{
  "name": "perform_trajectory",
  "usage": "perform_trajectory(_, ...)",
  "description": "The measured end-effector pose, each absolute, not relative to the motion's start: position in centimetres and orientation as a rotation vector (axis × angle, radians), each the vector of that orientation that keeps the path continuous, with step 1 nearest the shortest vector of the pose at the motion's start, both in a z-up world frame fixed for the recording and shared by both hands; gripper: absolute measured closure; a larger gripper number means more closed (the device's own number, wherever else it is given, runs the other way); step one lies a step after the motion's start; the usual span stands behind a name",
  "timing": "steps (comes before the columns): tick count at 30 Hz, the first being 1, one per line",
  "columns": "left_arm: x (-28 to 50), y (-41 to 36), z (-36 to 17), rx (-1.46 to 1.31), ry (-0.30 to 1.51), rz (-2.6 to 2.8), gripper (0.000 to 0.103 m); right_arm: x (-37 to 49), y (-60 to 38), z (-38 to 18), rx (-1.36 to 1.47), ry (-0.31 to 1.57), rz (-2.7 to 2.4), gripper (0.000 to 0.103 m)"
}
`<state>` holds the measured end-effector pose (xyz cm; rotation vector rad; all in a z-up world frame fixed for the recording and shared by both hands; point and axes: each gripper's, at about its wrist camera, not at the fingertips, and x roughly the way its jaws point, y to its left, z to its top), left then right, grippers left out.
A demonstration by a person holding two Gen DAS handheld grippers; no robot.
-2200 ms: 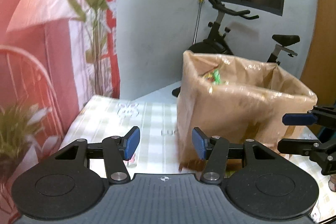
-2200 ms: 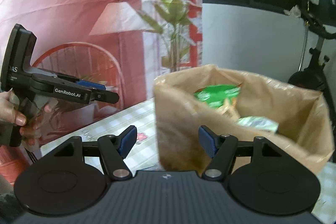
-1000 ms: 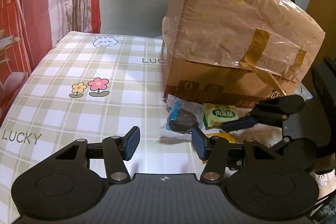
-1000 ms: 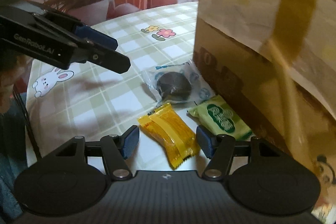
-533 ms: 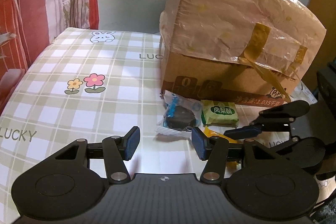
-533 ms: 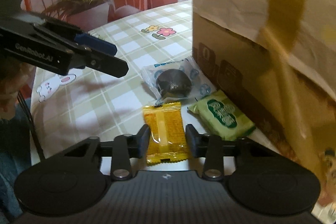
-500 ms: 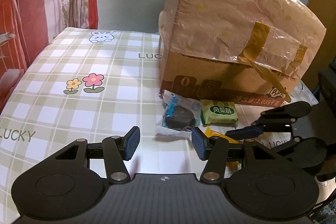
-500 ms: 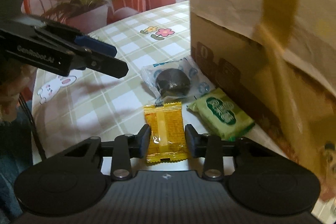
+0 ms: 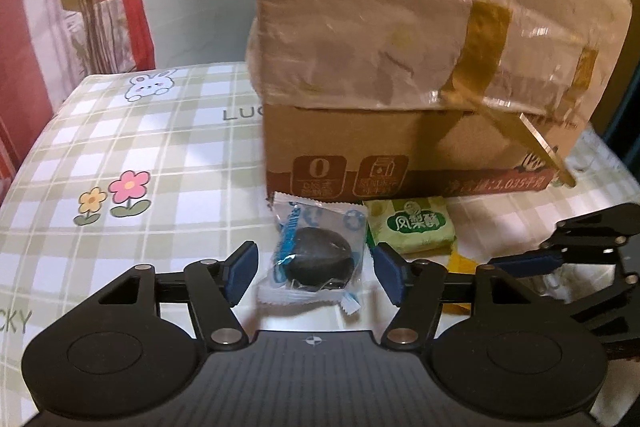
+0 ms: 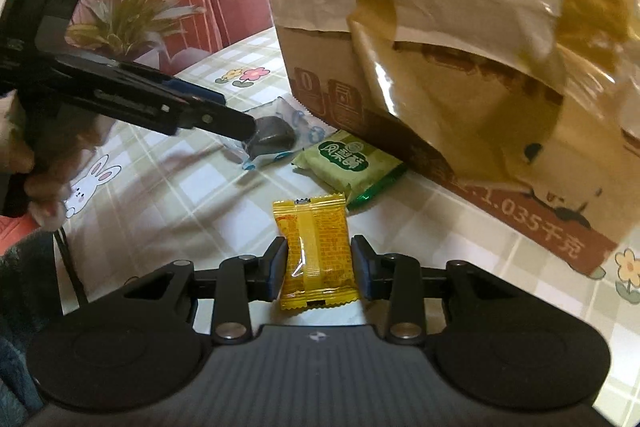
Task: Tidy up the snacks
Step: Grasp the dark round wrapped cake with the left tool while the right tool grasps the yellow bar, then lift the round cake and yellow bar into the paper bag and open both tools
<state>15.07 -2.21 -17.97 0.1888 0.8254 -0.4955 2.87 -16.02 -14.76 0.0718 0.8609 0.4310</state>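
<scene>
— What is gripped by the right gripper (image 10: 318, 265)?

— A yellow snack packet (image 10: 315, 251) is pinched between its fingers, which are pressed against the packet's two long edges. The packet is held in front of the cardboard box (image 9: 400, 155), clear of its base.

— And the left gripper (image 9: 316, 273)?

— Its fingers are spread, and its jaws have just been opening wider. A clear wrapper with a dark round cookie (image 9: 318, 259) is seen lying between the pads, but it is not pressed by either of them. The wrapper is laid on the checked tablecloth (image 9: 120, 147), just in front of the box's lower left corner.

— What else is found by the box?

— A green snack packet (image 9: 412, 227) is laid flat against the foot of the box, just right of the cookie wrapper. The box itself is lined with a brown plastic bag (image 9: 400, 19), folded down over its upper walls and fixed with strips of yellowish tape (image 9: 480, 39).

— Is the cookie wrapper touched by the left gripper at all?

— In the right wrist view a fingertip appears to be set at the wrapper's edge, though with the blur contact cannot be confirmed. A person's hand (image 10: 44, 183) is seen around that gripper's handle, left of the box.
</scene>
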Motion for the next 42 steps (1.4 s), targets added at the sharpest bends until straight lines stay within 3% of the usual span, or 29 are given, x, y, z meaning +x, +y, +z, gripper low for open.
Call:
perform_trajectory(5,15.8,-3.2,-19.3,0.224,0.847,-0.469,0.037,2.9,-15.8,-14.7,0.073,0.863,0.426,0.066)
perform_trajectory(6,15.7,-3.1,-19.5,0.226,0.847,-0.455,0.045,2.9,-15.9,-14.7,0.075,0.863,0.424,0.066)
perform_trajectory(9,14.8,-2.8,-19.6,0.212,0.826,-0.454,0.050,2.7,-16.1,-14.7,0.086,0.865,0.416,0.066)
perform_trajectory(19,10.1,-0.2,-17.7,0.156,0.809,-0.435,0.053,1.3,-16.5,-13.4,0.108,0.841,0.405,0.066)
perform_trajectory(31,7.3,2.1,-10.6,0.079,0.644,-0.413,0.053,0.3,-15.6,-6.8,0.045,0.635,0.437,0.066)
perform_trajectory(42,10.4,-2.9,-2.6,0.113,0.441,-0.449,0.053,3.3,-18.8,1.5,-0.006,0.421,0.333,0.066)
